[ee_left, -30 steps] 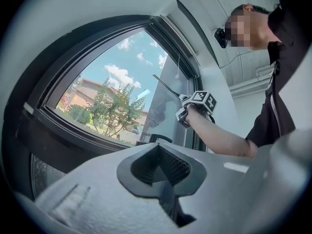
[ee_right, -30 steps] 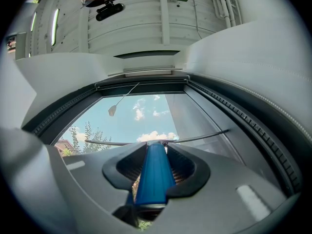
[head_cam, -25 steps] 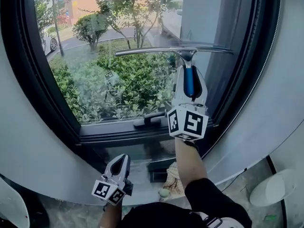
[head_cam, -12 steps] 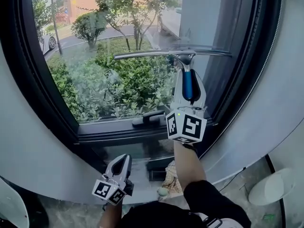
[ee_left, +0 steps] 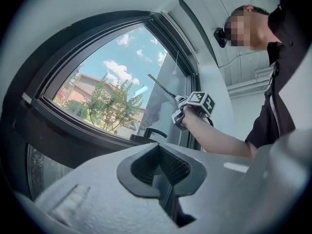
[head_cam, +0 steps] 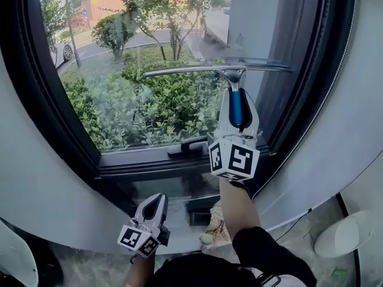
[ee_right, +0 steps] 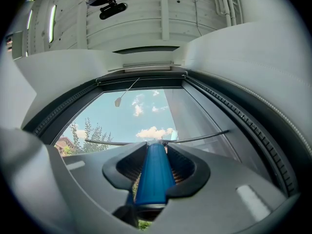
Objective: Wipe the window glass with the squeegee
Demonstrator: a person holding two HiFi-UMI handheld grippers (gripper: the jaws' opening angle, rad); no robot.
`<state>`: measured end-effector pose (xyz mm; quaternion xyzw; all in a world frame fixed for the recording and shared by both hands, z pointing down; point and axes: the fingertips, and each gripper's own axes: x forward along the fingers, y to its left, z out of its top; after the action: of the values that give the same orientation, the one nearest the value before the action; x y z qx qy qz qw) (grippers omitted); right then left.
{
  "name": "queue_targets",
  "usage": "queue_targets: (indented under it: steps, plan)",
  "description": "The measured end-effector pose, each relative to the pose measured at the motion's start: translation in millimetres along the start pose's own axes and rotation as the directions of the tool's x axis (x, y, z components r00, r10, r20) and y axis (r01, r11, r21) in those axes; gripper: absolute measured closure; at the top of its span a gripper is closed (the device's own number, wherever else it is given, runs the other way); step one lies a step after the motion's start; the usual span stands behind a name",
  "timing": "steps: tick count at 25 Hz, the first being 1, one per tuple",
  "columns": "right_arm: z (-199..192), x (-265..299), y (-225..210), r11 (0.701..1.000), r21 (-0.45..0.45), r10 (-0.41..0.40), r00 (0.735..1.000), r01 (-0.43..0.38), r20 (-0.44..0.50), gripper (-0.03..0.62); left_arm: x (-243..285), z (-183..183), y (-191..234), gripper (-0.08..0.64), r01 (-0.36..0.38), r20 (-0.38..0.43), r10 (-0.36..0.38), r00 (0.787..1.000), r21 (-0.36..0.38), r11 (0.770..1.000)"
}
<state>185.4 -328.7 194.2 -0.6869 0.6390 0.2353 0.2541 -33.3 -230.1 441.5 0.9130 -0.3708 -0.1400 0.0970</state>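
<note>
Between the jaws of the right tongs (head_cam: 238,95) sits the blue handle (head_cam: 237,111) of the one squeegee (head_cam: 215,69), and the jaws are clamped on it from both sides. The handle points up the window glass (head_cam: 137,94), and the long blade (head_cam: 179,70) lies crosswise on the pane, nearly level, in its upper right part. The blade's right end comes close to the dark window frame (head_cam: 311,82) at the right edge of the glass, leaving little room on that side. Its left end stops about mid-pane, with a wide stretch of open glass running to the left edge. Open glass also lies below the blade, down to the bottom edge of the pane, where a single dark window handle (head_cam: 188,147) sits on the frame's cross bar just left of the right tongs' marker cube (head_cam: 234,159).

The left tongs (head_cam: 154,201) hang low, well apart from the squeegee and below the cross bar, in front of the lower pane (head_cam: 173,187). Their jaws are together with nothing between them.

Counted: two tongs, one squeegee, one window handle.
</note>
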Motion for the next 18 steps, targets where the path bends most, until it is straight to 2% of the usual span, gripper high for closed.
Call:
queue_targets:
  steps: [18]
  plan:
    - [-23.3, -22.7, -2.1, 1.000, 0.003, -0.004, 0.998, 0.004, -0.066, 0.459, -2.9, -5.9, -3.3, 0.558, 0.008, -0.014, -0.008, 1.000, -0.012, 1.000]
